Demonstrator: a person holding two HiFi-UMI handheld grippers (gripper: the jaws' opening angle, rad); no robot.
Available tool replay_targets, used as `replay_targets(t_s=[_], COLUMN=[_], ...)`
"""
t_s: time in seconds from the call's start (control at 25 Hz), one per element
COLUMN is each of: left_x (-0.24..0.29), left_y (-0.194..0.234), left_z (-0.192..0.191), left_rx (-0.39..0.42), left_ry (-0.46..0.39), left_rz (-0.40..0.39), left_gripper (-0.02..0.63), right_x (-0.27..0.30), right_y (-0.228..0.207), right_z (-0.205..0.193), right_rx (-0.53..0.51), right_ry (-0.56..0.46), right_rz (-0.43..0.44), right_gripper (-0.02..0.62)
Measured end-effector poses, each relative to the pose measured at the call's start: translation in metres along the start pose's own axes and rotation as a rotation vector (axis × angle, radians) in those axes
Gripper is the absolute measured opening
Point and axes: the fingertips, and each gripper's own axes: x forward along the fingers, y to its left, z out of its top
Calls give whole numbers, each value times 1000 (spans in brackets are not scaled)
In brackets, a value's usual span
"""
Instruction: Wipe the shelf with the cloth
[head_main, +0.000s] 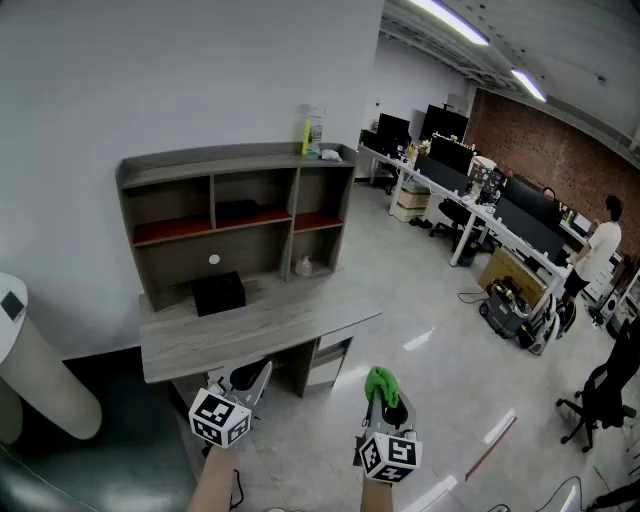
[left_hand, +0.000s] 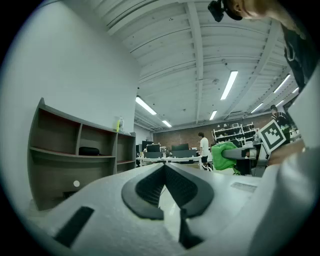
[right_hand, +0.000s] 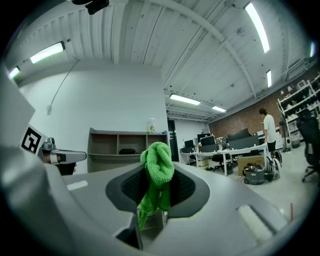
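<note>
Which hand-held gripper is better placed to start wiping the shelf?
Right. The right hand-held gripper is shut on the green cloth, while the left hand-held gripper is shut and empty. Both are well short of the shelf, so neither has a reach advantage.

A plain white wall (head_main: 200, 70) fills 10 to 12 o'clock; against it stands a grey wooden shelf unit with red-lined compartments (head_main: 230, 157), set on a grey wood-grain desk (head_main: 270, 322); a glossy pale grey floor (head_main: 420, 290) runs from the centre towards 3 o'clock; a red brick wall (head_main: 570, 150) closes the room at 2 o'clock, with long white office desks carrying black monitors (head_main: 436, 184) before it; a black swivel chair (head_main: 603, 392) stands at 4 o'clock; long fluorescent tube lights (head_main: 450, 20) glow on the white ribbed ceiling (right_hand: 165, 40) at 1 o'clock.
</note>
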Motion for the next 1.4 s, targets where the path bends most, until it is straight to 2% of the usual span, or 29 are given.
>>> replay_targets(t_s=[0.44, 1.04, 1.4], left_x=[4, 23, 84], left_y=[2, 20, 59], left_z=[0, -20, -31], left_rx=[-5, -22, -15], left_ry=[3, 13, 16], left_rz=[-10, -53, -42], left_gripper=[-2, -2, -2], right_x=[2, 22, 99], right_y=[1, 1, -28], right_z=[1, -5, -8], right_rx=[3, 11, 25], right_ry=[4, -15, -42], right_rz=[-4, -32, -38], right_gripper=[101, 106, 106])
